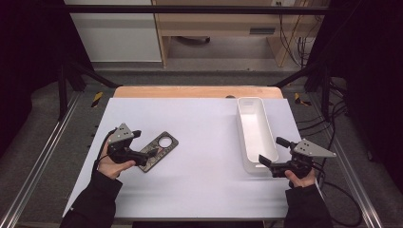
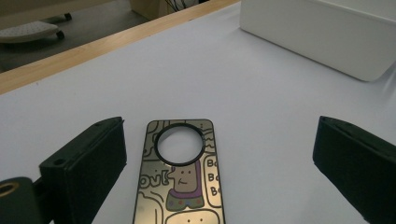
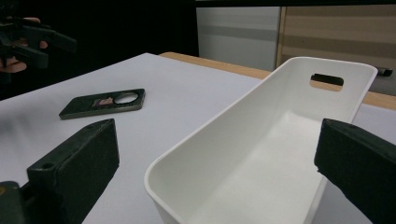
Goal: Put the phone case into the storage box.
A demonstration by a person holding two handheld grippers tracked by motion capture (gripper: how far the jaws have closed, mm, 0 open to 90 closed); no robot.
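Lining up on the phone case (image 2: pixel 180 175): flat on the white table (image 1: pixel 199 118), left half, nearer the front edge than the back, decorated side up, round camera hole (image 2: pixel 180 142) toward the far end. Left gripper (image 1: pixel 139 148) sits over its near end, jaws wide apart, one on each long side of the case, neither touching it as far as the left gripper view shows. Nothing gripped yet.

Step in hand, as I read it: approach for pickup of the case, likely to go into the white bin (image 1: pixel 256 133). Bin lies along the right edge of the table, long axis front to back, empty, slot handle (image 3: pixel 327 80) at its far end.

Right gripper (image 1: pixel 272 153) is at the bin's near end, jaws apart, straddling the front corner; contact with the rim can't be told. Looks like it's set to steady the bin.

Next move calls for: lower the left jaws to table level, close on the case's long edges. Case is thin and flat, so jaws need to get low enough to catch the sides; slipping over the top is the risk. Then lift and carry right to the bin, well apart from the case now.
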